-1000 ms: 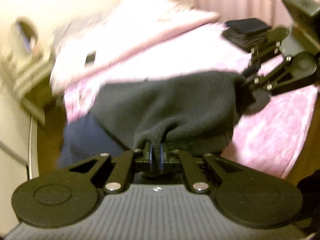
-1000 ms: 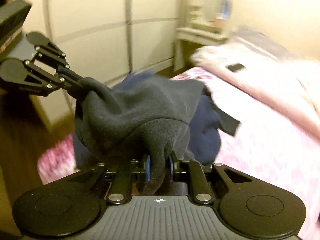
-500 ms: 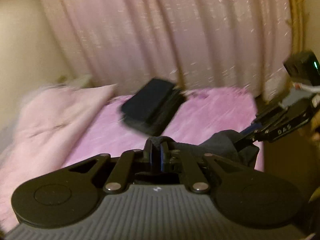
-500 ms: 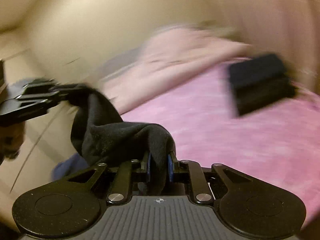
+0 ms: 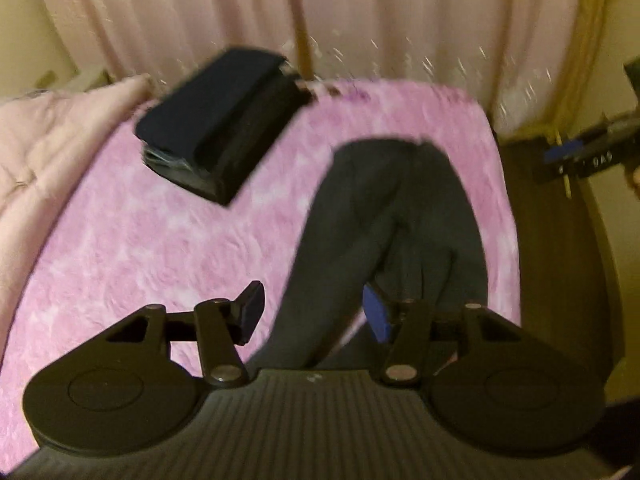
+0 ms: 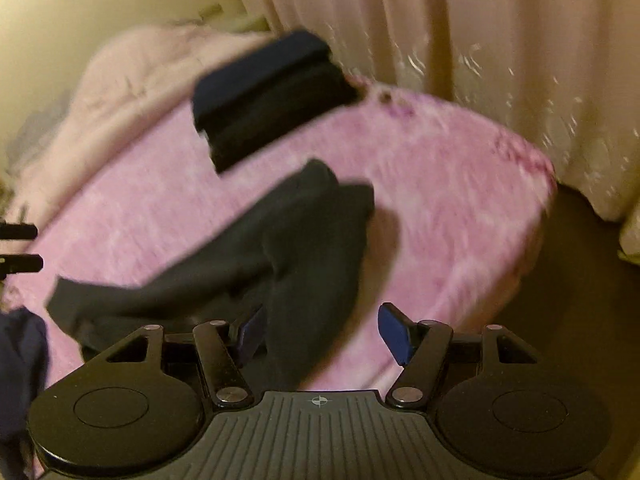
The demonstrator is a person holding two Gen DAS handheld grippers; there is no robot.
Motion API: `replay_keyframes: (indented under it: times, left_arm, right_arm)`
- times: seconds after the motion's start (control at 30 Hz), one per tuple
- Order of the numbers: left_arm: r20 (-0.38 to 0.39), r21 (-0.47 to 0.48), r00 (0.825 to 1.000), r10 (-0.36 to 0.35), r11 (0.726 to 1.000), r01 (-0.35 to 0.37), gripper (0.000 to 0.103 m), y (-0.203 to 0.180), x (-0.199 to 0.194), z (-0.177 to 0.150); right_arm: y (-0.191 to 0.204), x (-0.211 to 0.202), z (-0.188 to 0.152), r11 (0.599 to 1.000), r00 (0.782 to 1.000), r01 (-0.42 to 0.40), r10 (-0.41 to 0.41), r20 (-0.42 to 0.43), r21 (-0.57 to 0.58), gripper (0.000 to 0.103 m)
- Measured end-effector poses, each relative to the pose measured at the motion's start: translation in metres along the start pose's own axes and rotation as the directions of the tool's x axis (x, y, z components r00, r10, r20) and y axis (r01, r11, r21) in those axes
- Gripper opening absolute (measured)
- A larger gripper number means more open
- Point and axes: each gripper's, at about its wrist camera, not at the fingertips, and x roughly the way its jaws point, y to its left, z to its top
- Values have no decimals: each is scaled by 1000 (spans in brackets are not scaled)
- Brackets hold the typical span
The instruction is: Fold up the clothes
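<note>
Pale pink curtains (image 5: 360,20) hang along the far wall behind a bed covered in a mottled pink blanket (image 5: 160,240), and a lighter pink quilt (image 5: 48,140) is bunched up along the bed's far left side. A stack of folded dark clothes (image 5: 224,120) sits near the far end of the blanket, close to the curtains, navy on top and black at its side. In front of it, nearer the bed's edge, a dark grey garment (image 5: 384,216) lies loose and rumpled on the blanket, spread in long folds that run toward both tools; the pictures are smeared with motion, so its exact shape is hard to read. The left gripper (image 5: 312,312) hangs just above the near end of the garment with its jaws spread wide; cloth lies between the blue pads, but neither pad presses on it, so it has hold of nothing. The right gripper (image 6: 322,332) is likewise gaping wide, a fold of the grey cloth passing between its fingers without being pinched. In the right wrist view a heap of navy fabric (image 6: 20,360) shows at the left edge, beside the grey garment, and brown floor (image 6: 580,280) lies beyond the foot of the bed.
</note>
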Motion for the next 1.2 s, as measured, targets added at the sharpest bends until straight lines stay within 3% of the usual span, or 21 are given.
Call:
replay_keyframes:
  times: [0.1,0.23,0.27,0.3,0.37,0.47,0.57,0.63,0.67,0.7,0.83,0.9,0.97,1.0,1.03,1.13,1.2]
  left_arm:
    - [-6,36,999,-31,999,31,52,7,37,-4]
    - [-11,17,997,-83,996,83,55,11,70,14]
    - [-11,18,996,-90,996,90,56,12,79,21]
    - [-12,22,996,-93,995,93,57,14,86,29]
    - [-21,19,995,-95,995,96,59,19,109,45]
    - [-45,-7,995,-94,996,94,59,27,148,67]
    - [-81,-12,991,-109,994,108,59,29,193,84]
    - [-106,-14,987,-120,993,119,59,30,225,95]
    - [-118,-15,985,-126,992,125,59,31,240,100]
    - [-129,-18,982,-135,991,134,59,31,256,105]
    - [-171,-27,966,-193,981,191,57,32,316,126]
    - [-212,-41,948,-237,971,234,50,31,339,134]
    - [-252,-57,926,-281,960,276,25,30,363,141]
    - [-259,-61,918,-300,954,294,16,29,366,145]
    - [-256,-61,913,-317,948,312,1,28,362,148]
    - [-236,-55,905,-353,935,350,1,28,346,159]
    - [-206,-49,913,-351,936,348,1,33,335,168]
  right_arm:
    - [12,20,-2,999,999,29,-29,-19,16,65]
    - [14,46,9,997,997,64,-62,-36,44,66]
    - [12,54,15,996,997,71,-69,-37,56,74]
    - [9,62,21,995,997,74,-72,-30,67,93]
    - [8,83,33,995,997,77,-76,-11,58,102]
    - [15,133,46,997,996,62,-65,-61,-43,102]
    - [24,177,47,974,988,98,-120,-100,-205,101]
    - [21,196,48,959,983,121,-152,-103,-258,74]
    - [8,195,52,974,985,103,-128,-117,-200,35]
    - [-7,190,55,989,987,82,-98,-126,-127,11]
    - [-63,161,61,996,993,33,-23,-118,85,8]
    - [-79,150,58,991,992,21,-5,-123,135,8]
    - [-90,143,54,983,993,18,4,-119,183,8]
    - [-94,140,52,978,993,14,10,-116,210,8]
    - [-97,139,51,971,993,7,20,-113,237,8]
    - [-104,135,53,948,994,-5,40,-103,317,8]
    - [-109,131,60,941,995,-4,38,-94,338,8]
